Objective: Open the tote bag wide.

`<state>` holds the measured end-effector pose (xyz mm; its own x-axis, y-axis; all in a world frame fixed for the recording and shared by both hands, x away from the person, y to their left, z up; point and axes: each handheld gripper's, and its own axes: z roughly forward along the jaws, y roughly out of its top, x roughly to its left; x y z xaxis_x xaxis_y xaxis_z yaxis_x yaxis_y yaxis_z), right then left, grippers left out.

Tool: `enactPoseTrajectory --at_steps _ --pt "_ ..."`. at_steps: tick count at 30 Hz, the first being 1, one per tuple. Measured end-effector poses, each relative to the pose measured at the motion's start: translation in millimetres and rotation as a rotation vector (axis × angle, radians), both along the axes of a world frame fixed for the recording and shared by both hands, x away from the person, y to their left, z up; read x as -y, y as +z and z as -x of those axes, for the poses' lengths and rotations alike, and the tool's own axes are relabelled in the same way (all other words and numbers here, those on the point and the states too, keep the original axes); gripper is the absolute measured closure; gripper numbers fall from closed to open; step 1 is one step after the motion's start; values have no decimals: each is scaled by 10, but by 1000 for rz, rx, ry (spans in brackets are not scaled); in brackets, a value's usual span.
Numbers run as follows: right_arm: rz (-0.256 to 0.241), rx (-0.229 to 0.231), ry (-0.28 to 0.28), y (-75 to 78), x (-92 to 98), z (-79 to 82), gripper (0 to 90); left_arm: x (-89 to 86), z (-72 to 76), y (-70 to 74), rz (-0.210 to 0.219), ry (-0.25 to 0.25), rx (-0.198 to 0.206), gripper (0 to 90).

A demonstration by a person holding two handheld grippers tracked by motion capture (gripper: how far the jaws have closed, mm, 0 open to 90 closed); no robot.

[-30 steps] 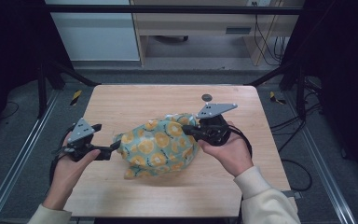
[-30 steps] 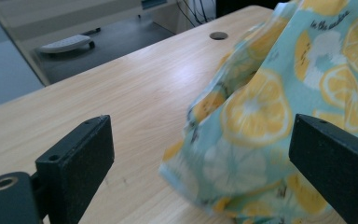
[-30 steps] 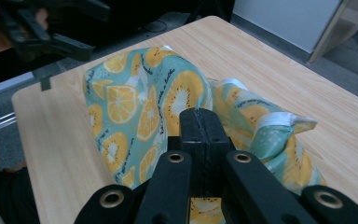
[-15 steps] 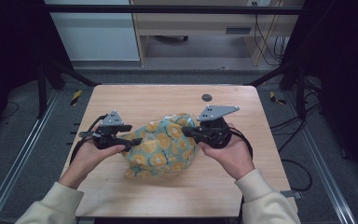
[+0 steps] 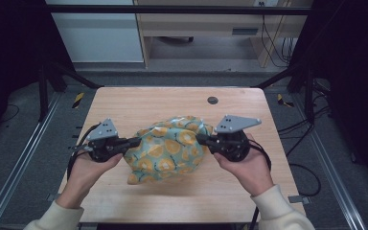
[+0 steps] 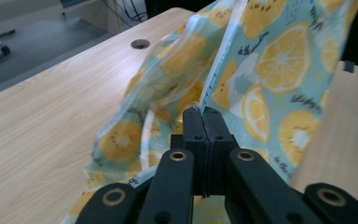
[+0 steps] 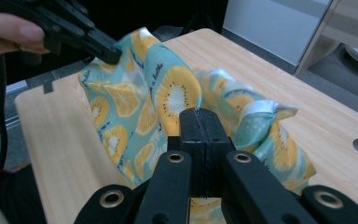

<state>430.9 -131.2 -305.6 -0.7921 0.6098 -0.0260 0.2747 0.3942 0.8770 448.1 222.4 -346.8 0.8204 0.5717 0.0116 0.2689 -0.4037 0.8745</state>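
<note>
The high view looks forward and down over the whole desk (image 5: 172, 103) from above, while each gripper view rides close behind its own jaws, facing inward from opposite sides, all three sharing the cloth (image 5: 170, 148) mid-desk.

lab recording bay: bare wooden table (image 5: 139, 103), metal floor rails (image 5: 19, 158), loose cables (image 5: 270, 40), dark surround.

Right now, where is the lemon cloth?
In the high view the lemon cloth sits mid-table, bunched up between the left gripper and the right gripper, each pinching an edge.
</note>
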Motion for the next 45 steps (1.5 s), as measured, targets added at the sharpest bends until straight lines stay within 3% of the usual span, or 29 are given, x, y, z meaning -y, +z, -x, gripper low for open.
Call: enactPoseTrajectory --at_steps 4,7,8,10,13,21,26,27,31,33,38,42,45 --pt "14 -2 -2 -114 33 135 900 5 143 -108 4 -29 -23 900" --pt "37 -25 -14 -339 78 270 899 29 279 -272 -6 -53 -38 900" --pt "37 -25 -14 -339 78 270 899 29 279 -272 -6 -53 -38 900" --pt "55 -55 -21 -508 100 300 898 75 305 -391 -24 -66 -54 900" --pt "70 -80 -34 -651 123 279 899 141 297 -518 -58 -71 -55 900" --pt "94 -142 -53 -883 162 174 880 197 240 -725 -61 -70 -98 900" --pt "86 -143 -62 -883 145 145 773 196 209 -806 -77 -64 -112 900" --pt "80 -135 -65 -846 127 130 696 191 195 -865 -92 -66 -131 900" --pt "66 -120 -71 -744 90 74 622 195 202 -979 -115 -74 -164 900" --pt "60 -110 -75 -690 59 25 615 205 227 -1047 -154 -81 -170 900" --pt "61 -95 -61 -655 -83 -152 644 190 248 -1078 -148 -72 -178 899" --pt "89 -93 -33 -714 -231 -265 671 178 235 -1102 -137 -62 -188 899" --pt "148 -81 -19 -806 -376 -402 682 167 231 -1114 -126 -62 -194 899"
